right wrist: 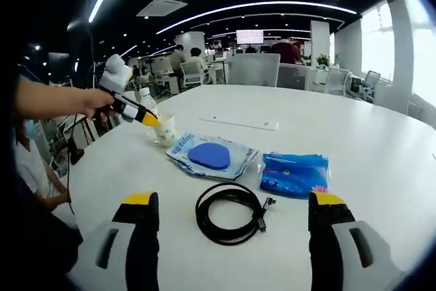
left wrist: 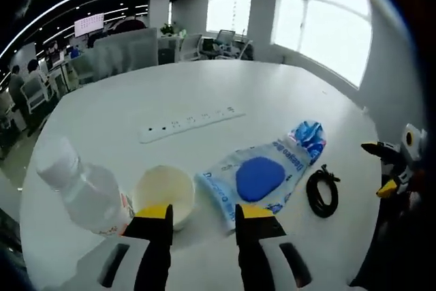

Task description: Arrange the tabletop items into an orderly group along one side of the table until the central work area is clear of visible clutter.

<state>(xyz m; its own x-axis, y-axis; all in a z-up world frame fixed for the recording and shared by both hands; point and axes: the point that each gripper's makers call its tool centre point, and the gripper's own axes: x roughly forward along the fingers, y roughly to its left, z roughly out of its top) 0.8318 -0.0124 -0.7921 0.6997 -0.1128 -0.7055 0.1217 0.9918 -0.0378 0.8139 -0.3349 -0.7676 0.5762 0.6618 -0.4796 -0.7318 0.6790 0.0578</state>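
My left gripper (left wrist: 204, 212) stands open just in front of a cream cup (left wrist: 163, 192) and a clear bag holding a blue pad (left wrist: 260, 176). A clear plastic bottle (left wrist: 82, 189) stands tilted left of the cup. Beyond the bag lies a blue packet (left wrist: 308, 138), and a coiled black cable (left wrist: 322, 192) is to its right. My right gripper (right wrist: 233, 210) is wide open above the cable (right wrist: 230, 212), with the bag (right wrist: 212, 156) and the packet (right wrist: 294, 173) further ahead. A hand holds the left gripper (right wrist: 151, 120) next to the cup (right wrist: 165, 129) and bottle (right wrist: 145, 103).
A white power strip (left wrist: 191, 122) lies flat toward the middle of the round white table (left wrist: 272, 93); it is also in the right gripper view (right wrist: 242, 123). The right gripper (left wrist: 379, 167) shows at the table's right edge. Office chairs and desks stand beyond the table.
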